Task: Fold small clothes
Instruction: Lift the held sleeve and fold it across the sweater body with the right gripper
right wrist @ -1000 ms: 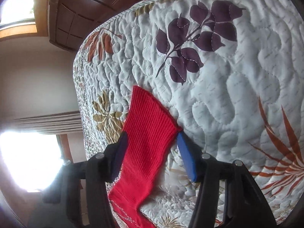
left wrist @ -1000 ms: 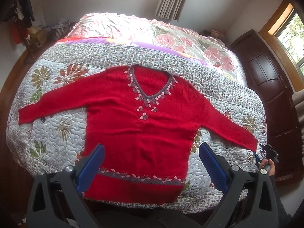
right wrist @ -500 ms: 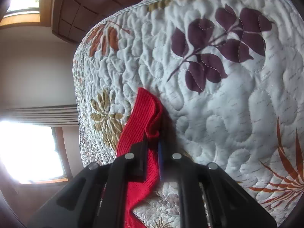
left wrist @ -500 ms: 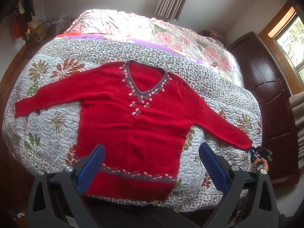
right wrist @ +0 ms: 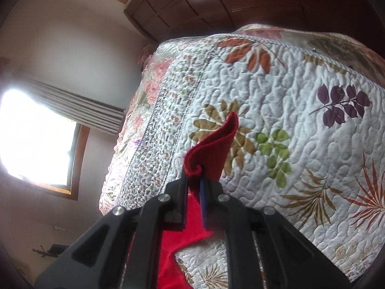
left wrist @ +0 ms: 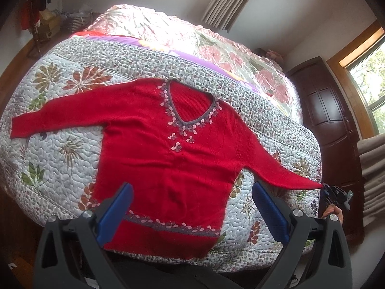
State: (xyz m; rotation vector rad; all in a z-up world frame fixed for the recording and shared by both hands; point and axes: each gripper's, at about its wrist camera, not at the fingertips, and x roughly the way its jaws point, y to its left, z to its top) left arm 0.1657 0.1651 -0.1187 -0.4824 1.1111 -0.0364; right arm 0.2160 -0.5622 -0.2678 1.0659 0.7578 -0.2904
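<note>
Red sweater [left wrist: 168, 159] lies flat, front up, on the quilt [left wrist: 60, 168] covering the bed, V-neck w/ grey trim and pink leaf beading pointing toward the far side, hem band w/ same trim nearest me. Its sleeve on the left of the left-wrist view is spread out flat across the quilt, cuff near the bed edge. My left gripper [left wrist: 190, 207] hangs above the hem area, jaws wide apart, blue pads on either side of the lower body, nothing between them; can't tell if it touches fabric, looks clear of it. My right gripper [right wrist: 195, 187] is clamped on the other sleeve's cuff [right wrist: 211, 144]; jaws pinched tight together w/ red knit bunched between them, cuff end curling up past the fingertips, lifted off the quilt. In the left-wrist view that sleeve is pulled out taut to a point at the bed's right edge, where the right gripper [left wrist: 334, 196] and a bit of the person's hand [left wrist: 333, 210] show. Dark wood cabinet [left wrist: 332, 120] stands beside the bed on that side, window [right wrist: 36, 139] w/ curtain behind; floral bedspread [left wrist: 192, 38] at the head end.
</note>
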